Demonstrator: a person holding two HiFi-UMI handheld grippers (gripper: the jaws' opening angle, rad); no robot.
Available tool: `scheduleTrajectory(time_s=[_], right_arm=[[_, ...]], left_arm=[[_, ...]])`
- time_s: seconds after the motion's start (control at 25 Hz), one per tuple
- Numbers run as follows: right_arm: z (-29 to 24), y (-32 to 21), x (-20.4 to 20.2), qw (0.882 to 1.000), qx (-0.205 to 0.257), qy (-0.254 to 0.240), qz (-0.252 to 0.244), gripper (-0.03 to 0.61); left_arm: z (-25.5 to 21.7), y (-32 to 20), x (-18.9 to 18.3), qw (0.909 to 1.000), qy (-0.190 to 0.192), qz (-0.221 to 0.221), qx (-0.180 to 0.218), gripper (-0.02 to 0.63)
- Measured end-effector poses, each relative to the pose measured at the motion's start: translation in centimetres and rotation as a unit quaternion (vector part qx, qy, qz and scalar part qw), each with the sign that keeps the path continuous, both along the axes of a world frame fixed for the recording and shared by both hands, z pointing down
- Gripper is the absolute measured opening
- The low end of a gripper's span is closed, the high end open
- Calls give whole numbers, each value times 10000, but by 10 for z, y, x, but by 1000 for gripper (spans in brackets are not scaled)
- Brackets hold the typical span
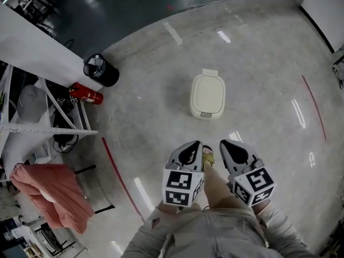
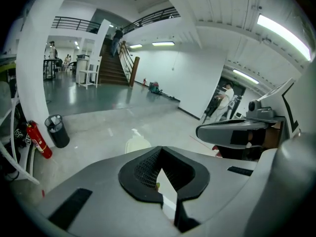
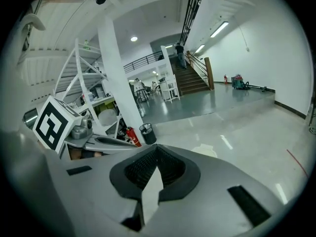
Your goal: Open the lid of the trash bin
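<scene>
A cream trash bin (image 1: pixel 207 95) stands on the polished floor ahead of me, its lid down. Part of it shows as a pale shape above the jaws in the left gripper view (image 2: pixel 137 144) and the right gripper view (image 3: pixel 205 151). My left gripper (image 1: pixel 189 147) and right gripper (image 1: pixel 231 145) are held side by side close to my body, well short of the bin. Both point toward it. Each gripper's jaws are shut with nothing between them, as the left gripper (image 2: pixel 165 181) and right gripper (image 3: pixel 153 174) show in their own views.
A black waste basket (image 1: pixel 100 70) and a red fire extinguisher (image 1: pixel 86 94) sit at the left by a white pillar. A white shelving rack (image 1: pixel 32 128) and a pink cloth (image 1: pixel 51 195) fill the left edge. Red tape lines (image 1: pixel 121 179) cross the floor.
</scene>
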State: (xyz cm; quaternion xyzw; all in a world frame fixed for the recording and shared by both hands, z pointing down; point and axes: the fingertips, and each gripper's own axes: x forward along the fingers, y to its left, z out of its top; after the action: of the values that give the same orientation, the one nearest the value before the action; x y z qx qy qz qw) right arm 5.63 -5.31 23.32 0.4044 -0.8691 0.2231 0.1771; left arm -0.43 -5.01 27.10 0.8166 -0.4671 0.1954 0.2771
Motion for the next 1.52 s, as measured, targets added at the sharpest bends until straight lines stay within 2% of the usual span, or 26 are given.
scheduleTrajectory(time_s=[0.32, 0.64, 0.96, 1.24, 1.52], right_arm=[[52, -58, 12, 9988, -430, 162, -159, -3], [109, -89, 11, 9957, -788, 337, -365, -3], [195, -104, 5, 9918, -1066, 615, -337, -3], [276, -113, 1, 9902, -1151, 793, -37, -3], [345, -112, 1, 9865, -1292, 1007, 33, -3]], left_arm=[[38, -56, 6, 9991, -81, -184, -371, 5], [84, -90, 7, 9972, -217, -318, -634, 5], [166, -97, 12, 9949, -307, -222, -929, 5], [250, -96, 3, 9931, -367, -295, -1072, 5], [315, -93, -3, 9921, -454, -97, -1167, 5]])
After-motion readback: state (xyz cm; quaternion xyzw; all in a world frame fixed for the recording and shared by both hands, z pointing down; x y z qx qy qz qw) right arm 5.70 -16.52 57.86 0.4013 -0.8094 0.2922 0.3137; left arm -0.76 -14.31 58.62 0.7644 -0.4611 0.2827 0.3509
